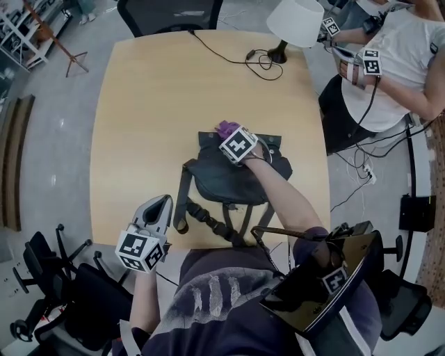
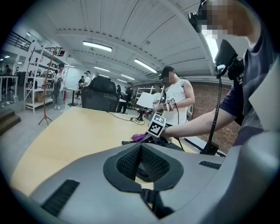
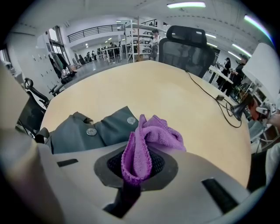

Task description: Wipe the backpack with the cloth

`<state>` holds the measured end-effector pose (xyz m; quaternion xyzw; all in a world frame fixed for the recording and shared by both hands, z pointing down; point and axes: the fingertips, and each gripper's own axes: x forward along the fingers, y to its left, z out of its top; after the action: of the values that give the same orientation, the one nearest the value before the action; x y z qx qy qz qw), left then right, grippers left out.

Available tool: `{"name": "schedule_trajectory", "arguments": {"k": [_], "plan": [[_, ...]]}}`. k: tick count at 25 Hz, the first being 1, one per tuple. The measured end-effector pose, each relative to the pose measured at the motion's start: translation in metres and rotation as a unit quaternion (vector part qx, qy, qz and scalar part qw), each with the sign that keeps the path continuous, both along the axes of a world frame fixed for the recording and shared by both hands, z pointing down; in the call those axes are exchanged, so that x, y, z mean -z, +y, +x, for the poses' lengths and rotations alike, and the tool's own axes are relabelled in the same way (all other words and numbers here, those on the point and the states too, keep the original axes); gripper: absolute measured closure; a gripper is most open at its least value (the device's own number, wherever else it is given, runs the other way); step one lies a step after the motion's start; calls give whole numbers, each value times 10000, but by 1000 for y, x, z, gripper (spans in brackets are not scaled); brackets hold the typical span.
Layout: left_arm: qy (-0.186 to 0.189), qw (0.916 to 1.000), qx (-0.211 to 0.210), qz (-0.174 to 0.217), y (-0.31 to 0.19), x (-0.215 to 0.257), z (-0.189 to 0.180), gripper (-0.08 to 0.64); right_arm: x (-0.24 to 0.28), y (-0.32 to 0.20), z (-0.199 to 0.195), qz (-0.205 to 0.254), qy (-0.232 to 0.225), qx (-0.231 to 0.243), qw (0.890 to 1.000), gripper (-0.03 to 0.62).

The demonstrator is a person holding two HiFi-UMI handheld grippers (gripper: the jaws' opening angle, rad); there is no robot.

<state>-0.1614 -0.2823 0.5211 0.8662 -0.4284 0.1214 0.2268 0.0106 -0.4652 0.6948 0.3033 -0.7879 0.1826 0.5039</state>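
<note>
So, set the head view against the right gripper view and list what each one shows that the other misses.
Head view only: the left gripper at the near left, the straps trailing toward the person, and a white lamp at the far edge.

Right gripper view only: two metal snaps on the bag's flap, and the purple cloth pinched between the fingers of the right gripper.

Both: the dark backpack, the cloth, the wooden table and the black cable.
</note>
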Motion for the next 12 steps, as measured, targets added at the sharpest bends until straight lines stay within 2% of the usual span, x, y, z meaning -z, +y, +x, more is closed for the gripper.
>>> {"name": "schedule_trajectory", "arguments": {"k": [4,8,12], "plan": [[23,10000,92,-23,7,-1,-15,554,-4,0,-21,-58,-10,11,10000,560],[51,9996,293,-35,7,-2,-31,554,-4,-2,-56,-286,-398,62,9988,560],[88,9994,334,-1,6,2,-36,554,-4,-1,-77,-284,-382,182,9987,560]]}}
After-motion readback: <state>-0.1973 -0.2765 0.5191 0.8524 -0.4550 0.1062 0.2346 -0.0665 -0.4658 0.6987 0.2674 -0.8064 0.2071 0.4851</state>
